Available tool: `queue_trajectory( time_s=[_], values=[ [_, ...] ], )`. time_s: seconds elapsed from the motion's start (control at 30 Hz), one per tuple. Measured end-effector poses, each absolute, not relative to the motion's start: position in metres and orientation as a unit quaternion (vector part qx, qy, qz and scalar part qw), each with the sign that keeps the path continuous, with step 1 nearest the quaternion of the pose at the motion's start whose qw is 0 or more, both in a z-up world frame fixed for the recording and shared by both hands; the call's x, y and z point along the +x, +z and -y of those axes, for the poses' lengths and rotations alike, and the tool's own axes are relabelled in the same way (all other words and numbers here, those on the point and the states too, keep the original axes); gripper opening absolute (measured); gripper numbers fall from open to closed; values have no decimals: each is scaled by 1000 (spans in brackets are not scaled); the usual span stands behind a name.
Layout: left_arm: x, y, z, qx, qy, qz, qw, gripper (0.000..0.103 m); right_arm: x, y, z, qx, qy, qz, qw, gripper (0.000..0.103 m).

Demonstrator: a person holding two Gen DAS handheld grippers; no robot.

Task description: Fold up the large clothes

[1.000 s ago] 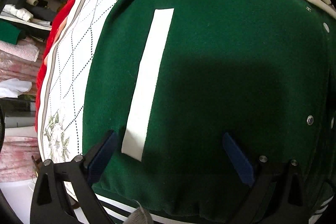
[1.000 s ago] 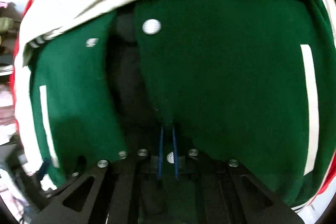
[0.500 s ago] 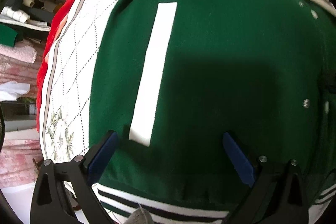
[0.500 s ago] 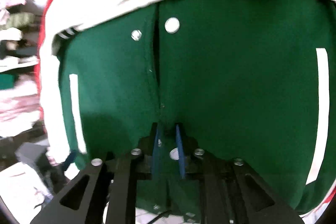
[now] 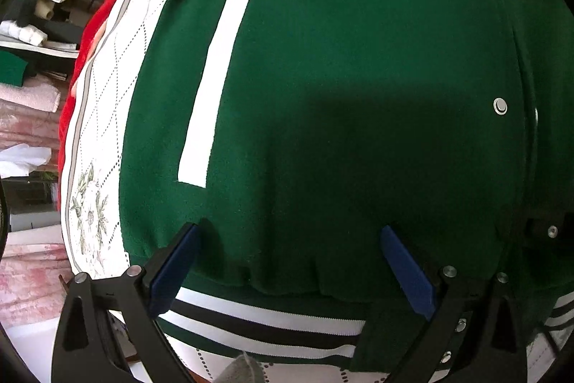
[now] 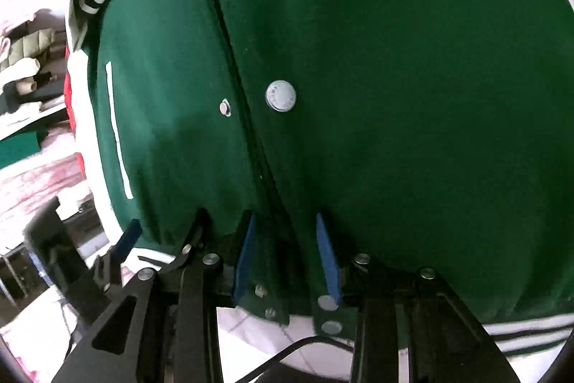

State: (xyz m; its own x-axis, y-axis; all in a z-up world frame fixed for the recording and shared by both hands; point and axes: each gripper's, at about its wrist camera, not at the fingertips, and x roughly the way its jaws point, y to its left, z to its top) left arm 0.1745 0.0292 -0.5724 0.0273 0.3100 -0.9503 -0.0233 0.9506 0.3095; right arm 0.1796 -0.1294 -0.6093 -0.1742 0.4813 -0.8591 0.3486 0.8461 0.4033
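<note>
Green jacket, with white pocket stripes and a striped rib hem, lies front-up and spread across a white quilted cover whose red border runs along its left edge. The step in hand looks like squaring the front panels before the first fold. The right gripper sits at the hem end of the snap placket; its jaws have just been opening, and the placket edge lies between the blue pads, which no longer look pressed on it. A metal snap shows farther up the placket. The left gripper hovers with jaws wide apart over the near hem of the left panel, nothing held.

Next, each gripper probably needs a fresh hold on a side edge or sleeve to carry it toward the middle.

Sleeves are mostly cut off at the top of both views; the collar is out of view, and the right view is slightly blurred.
</note>
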Motion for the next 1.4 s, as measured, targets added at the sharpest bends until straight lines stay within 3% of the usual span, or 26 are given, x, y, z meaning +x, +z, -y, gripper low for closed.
queue_trajectory(
  time_s=[0.17, 0.37, 0.43, 0.53, 0.67, 0.73, 0.77, 0.9, 0.97, 1.0, 1.03, 1.27, 1.4],
  values=[
    [175, -561, -36, 94, 112, -689, 710, 103, 181, -597, 140, 305, 72, -758, 572, 36],
    [180, -516, -20, 104, 127, -639, 751, 103, 182, -518, 182, 241, 48, -699, 672, 38],
    [187, -508, -9, 109, 138, -621, 764, 103, 186, -492, 207, 229, 24, -672, 704, 56],
    [197, -507, 5, 110, 161, -615, 764, 103, 202, -466, 248, 223, 9, -638, 737, 62],
    [221, -503, 14, 103, 198, -589, 777, 103, 261, -458, 316, 244, 6, -598, 763, 63],
    [234, -501, 25, 99, 225, -572, 782, 103, 299, -468, 338, 256, 8, -588, 767, 78],
    [241, -502, 31, 98, 238, -568, 782, 103, 324, -480, 351, 273, 13, -588, 762, 80],
    [262, -517, 27, 98, 273, -573, 766, 103, 393, -524, 354, 307, 42, -598, 740, 80],
    [262, -520, 28, 99, 288, -575, 760, 103, 411, -545, 349, 312, 64, -616, 721, 75],
    [262, -520, 29, 97, 296, -575, 757, 103, 416, -546, 347, 298, 68, -613, 729, 35],
    [261, -518, 31, 96, 302, -574, 755, 103, 420, -549, 339, 283, 76, -624, 725, 10],
    [261, -507, 23, 58, 333, -575, 745, 103, 409, -489, 389, 262, 48, -570, 778, 7],
    [279, -499, 18, 54, 333, -559, 757, 103, 408, -497, 400, 212, 20, -598, 773, 7]
  ],
)
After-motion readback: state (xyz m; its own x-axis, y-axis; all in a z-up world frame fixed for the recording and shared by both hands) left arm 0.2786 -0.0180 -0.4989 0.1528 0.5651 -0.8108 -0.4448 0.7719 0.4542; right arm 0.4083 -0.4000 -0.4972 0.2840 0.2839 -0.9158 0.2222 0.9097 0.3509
